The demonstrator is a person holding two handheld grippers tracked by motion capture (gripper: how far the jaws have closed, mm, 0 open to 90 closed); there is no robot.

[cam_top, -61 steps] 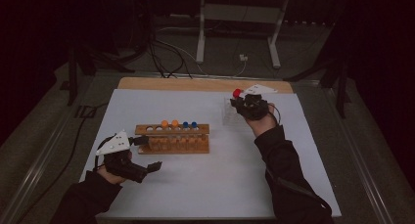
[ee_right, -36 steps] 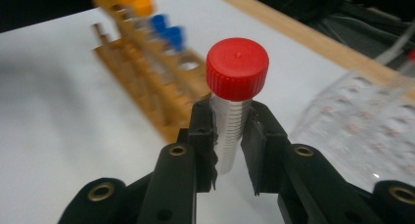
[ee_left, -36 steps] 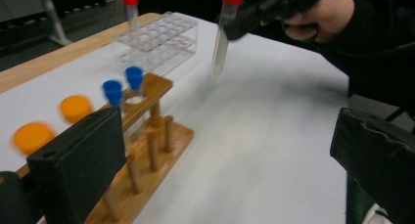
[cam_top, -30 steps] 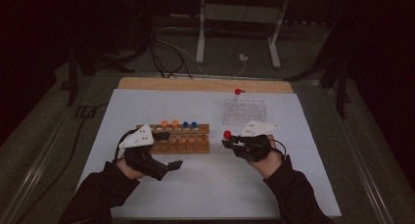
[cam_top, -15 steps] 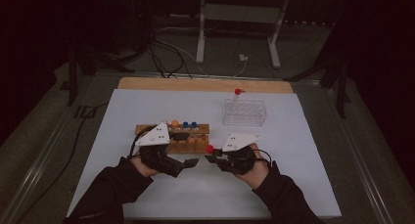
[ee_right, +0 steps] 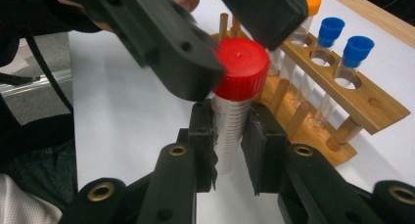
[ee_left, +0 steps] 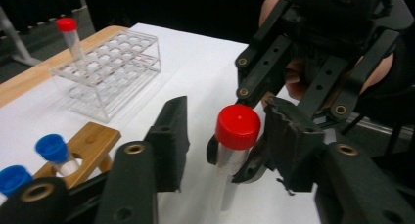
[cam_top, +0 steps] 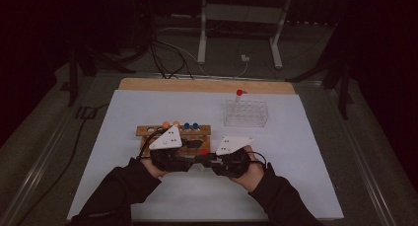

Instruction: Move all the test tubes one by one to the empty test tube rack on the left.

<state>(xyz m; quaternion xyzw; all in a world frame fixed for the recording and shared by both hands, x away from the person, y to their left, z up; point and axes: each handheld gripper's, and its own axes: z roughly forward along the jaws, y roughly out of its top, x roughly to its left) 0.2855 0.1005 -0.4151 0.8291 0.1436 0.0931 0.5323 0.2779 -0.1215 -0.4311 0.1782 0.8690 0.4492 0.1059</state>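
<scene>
Two racks, perhaps six capped tubes.

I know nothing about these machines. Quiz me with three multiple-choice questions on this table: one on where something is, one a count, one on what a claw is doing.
1. Seen from above, where is the clear plastic rack relative to the brown wooden rack?
A. Farther back and to the right
B. Stacked on top of it
C. Nearer the person

2. How many blue-capped tubes stand in the wooden rack?
A. None
B. Two
C. Five

3. What is the right claw doing?
A. Open and empty
B. Gripping a blue cap
C. Shut on the body of a red-capped clear tube

Answers: 1 A, the high view shows it beyond the wooden rack, rightward. 2 B, two blue caps sit side by side. 3 C, in the right gripper view both jaws press on the tube below its cap.
</scene>
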